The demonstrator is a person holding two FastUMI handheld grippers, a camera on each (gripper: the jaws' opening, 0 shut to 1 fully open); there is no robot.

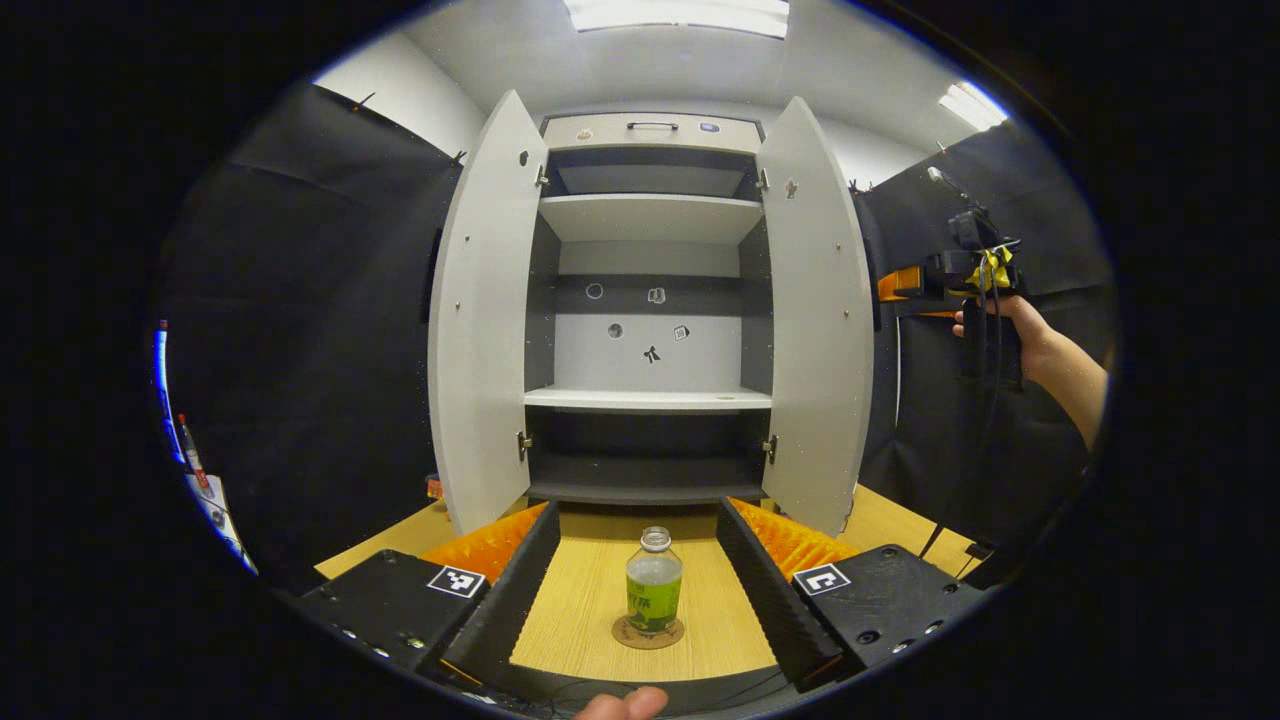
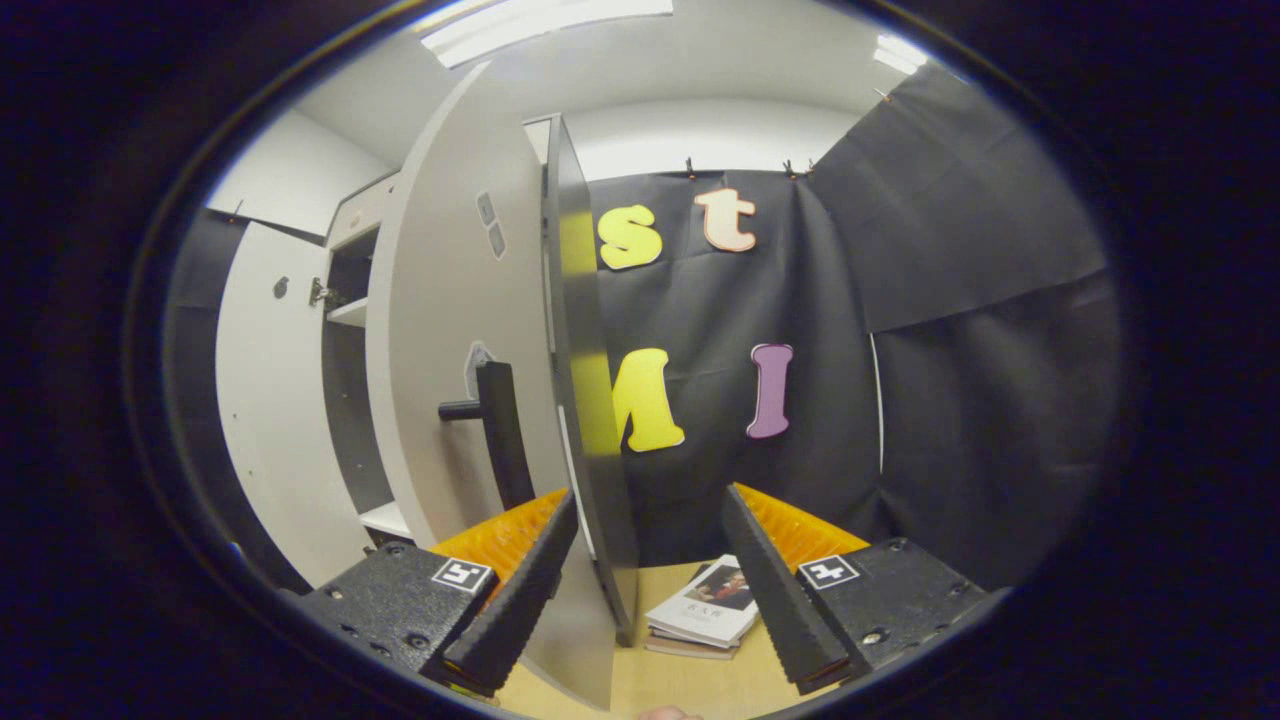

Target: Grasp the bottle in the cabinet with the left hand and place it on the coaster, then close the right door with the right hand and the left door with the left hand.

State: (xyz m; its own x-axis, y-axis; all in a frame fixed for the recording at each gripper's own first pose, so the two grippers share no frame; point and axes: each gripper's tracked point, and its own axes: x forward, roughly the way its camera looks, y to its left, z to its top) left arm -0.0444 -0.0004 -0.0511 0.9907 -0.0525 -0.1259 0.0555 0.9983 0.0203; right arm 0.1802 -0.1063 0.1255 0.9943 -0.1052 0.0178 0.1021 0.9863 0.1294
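— Bottle [image 1: 654, 592] standing upright on round coaster [image 1: 648, 632], out on wooden counter [image 1: 590, 600] in front of cabinet [image 1: 650, 320]. Seen between both fingers of left tongs [image 1: 640, 585] in left gripper view, a little beyond the tips, touching neither.

— Left tongs?

— Spread wide, holding nothing. Bottle free in the gap, well clear of each finger.

— Label legible?

— Green label with pale characters, too small to read. Clear body, greenish liquid, pale cap. Coaster brown, flat, looks like cork.

— Cabinet?

— Both doors swung open: left door [image 1: 485, 320] and right door [image 1: 815, 320], pale grey, smooth panels with small hinges. Shelves bare, darker back wall carrying a few small stickers. Drawer with slim handle on top.

— Right tongs?

— Spotted far right in left gripper view, right tongs [image 1: 975, 265] held up in a hand [image 1: 1010, 320] beside right door. In right gripper view, right tongs [image 2: 645, 590] spread wide, gripping nothing; edge of right door [image 2: 590, 400] standing between the fingers, dark bar handle [image 2: 497, 430] on its face. Contact with door: cannot tell.

— Anything else?

— Small stack of books [image 2: 700, 612] lying on counter past the door edge, near the black cloth wall.
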